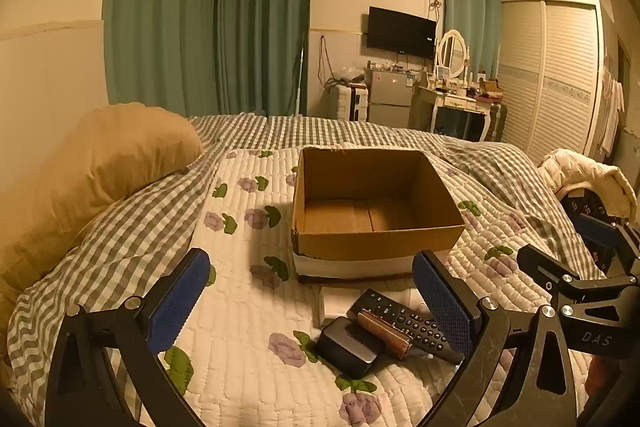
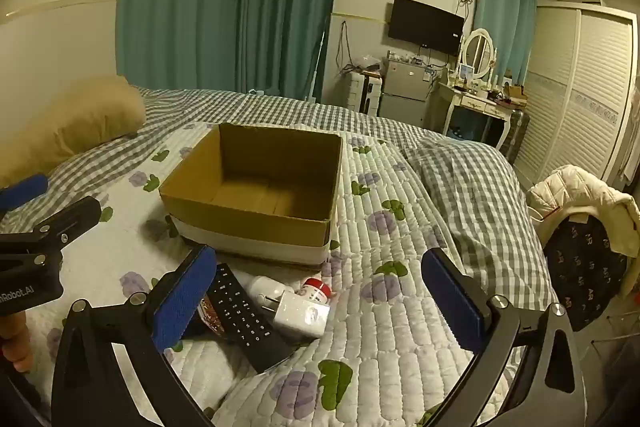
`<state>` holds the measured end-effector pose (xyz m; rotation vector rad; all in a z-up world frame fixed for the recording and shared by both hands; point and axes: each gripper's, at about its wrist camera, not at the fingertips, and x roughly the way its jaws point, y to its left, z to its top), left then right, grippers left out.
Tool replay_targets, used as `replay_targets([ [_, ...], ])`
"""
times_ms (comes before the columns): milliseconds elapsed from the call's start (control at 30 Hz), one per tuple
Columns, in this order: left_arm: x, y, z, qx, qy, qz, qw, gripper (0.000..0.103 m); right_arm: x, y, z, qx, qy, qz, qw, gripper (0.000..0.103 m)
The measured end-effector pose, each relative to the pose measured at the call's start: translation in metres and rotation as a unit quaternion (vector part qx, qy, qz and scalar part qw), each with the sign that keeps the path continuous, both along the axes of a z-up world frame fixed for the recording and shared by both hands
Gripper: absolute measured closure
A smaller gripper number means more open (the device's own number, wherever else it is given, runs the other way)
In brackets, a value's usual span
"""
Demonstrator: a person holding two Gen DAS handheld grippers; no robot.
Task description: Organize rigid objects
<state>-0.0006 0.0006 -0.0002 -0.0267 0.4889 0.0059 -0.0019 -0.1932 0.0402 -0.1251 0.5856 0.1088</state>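
Quilted floral bedding (image 2: 400,327) carries an empty brown cardboard box (image 2: 256,183). Just in front of the box lie a long black remote control (image 2: 244,315), a white plug adapter (image 2: 300,311) and a dark rounded case (image 1: 348,347). We judge the remote light, stiff and slippery; we would pinch its narrow sides mid-length. Our left gripper (image 1: 312,299) and right gripper (image 2: 320,299) both gape wide, holding nothing.

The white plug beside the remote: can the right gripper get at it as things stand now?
Probably yes. The right gripper is open, and the white plug lies between its fingers with nothing on top. The remote touches its left side, so that finger has little room.
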Motion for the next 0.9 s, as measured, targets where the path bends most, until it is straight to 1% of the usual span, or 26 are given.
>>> replay_targets([
  [100, -0.002, -0.001, -0.002, -0.003, 0.005, 0.003, 1.0, 0.0, -0.002, 0.0, 0.0, 0.007, 0.001, -0.001, 1.0, 0.0],
  [133, 0.001, -0.002, -0.003, -0.003, 0.014, 0.004, 0.9999, 0.0, -0.003, 0.001, -0.001, 0.01, 0.002, -0.002, 1.0, 0.0],
  [167, 0.001, -0.003, -0.003, -0.002, 0.013, 0.005, 0.9999, 0.0, -0.002, -0.003, -0.001, 0.027, 0.008, -0.001, 1.0, 0.0],
  [267, 0.002, -0.005, -0.005, 0.0, 0.014, 0.003, 0.9999, 0.0, 0.001, -0.005, -0.005, 0.024, 0.015, -0.001, 1.0, 0.0],
  [300, 0.004, -0.002, -0.006, -0.006, 0.018, 0.002, 0.9998, 0.0, 0.002, -0.005, -0.006, 0.023, 0.018, 0.0, 1.0, 0.0],
  [367, 0.003, -0.001, -0.007, -0.005, 0.014, -0.001, 0.9999, 0.0, 0.004, -0.005, -0.005, 0.022, 0.023, 0.001, 0.999, 0.0],
  [700, 0.004, -0.002, -0.007, 0.003, 0.014, -0.001, 0.9999, 0.0, 0.006, -0.008, -0.008, 0.027, 0.027, -0.001, 0.999, 0.0],
  [900, 0.006, 0.001, -0.004, 0.001, 0.013, -0.002, 0.9999, 0.0, 0.006, -0.009, -0.009, 0.023, 0.025, -0.002, 0.999, 0.0],
])
